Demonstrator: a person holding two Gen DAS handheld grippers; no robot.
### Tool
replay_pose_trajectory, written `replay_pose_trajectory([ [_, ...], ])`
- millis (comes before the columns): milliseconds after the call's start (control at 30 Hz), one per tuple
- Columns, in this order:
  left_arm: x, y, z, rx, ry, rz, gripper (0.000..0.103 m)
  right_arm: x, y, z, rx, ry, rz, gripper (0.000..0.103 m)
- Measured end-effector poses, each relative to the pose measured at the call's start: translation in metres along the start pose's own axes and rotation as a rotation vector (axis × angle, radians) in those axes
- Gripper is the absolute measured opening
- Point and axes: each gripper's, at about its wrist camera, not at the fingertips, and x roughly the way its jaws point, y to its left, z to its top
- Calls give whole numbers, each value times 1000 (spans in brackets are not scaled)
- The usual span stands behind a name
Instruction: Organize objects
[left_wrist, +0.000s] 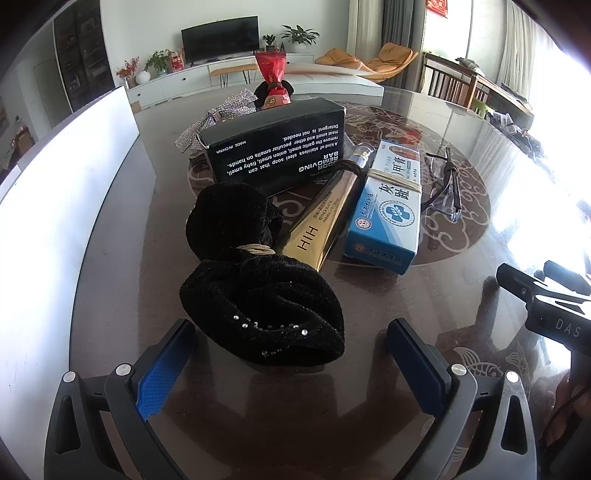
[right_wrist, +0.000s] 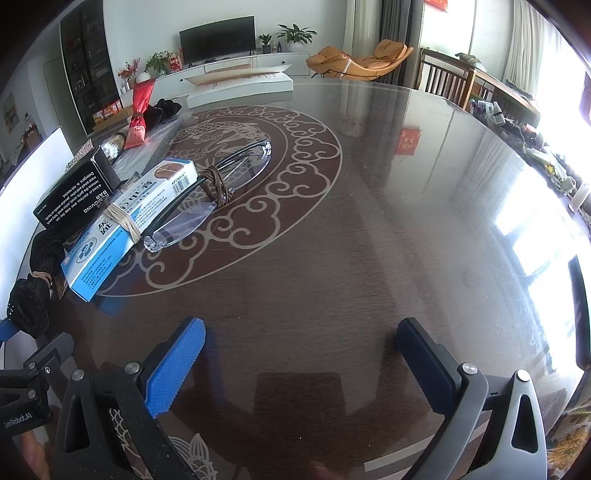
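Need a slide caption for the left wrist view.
Open left claw approaches black velvet hair tie beside gold tube on table.

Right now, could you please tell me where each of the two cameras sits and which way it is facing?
Left wrist: on the left tongs, low over the table, facing the black velvet hair tie, gold tube and black box; both open fingers show, and the right tongs at the edge.
Right wrist: on the right tongs, facing bare tabletop, objects to its left; open fingers show.
Shared: blue-and-white box, glasses, black box, TV.
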Motion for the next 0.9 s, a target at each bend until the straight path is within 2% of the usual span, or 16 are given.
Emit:
replay_pose_trajectory([
  [900,3,-2,3,1,1,1,103,0,0,0,-1,-1,0,103],
])
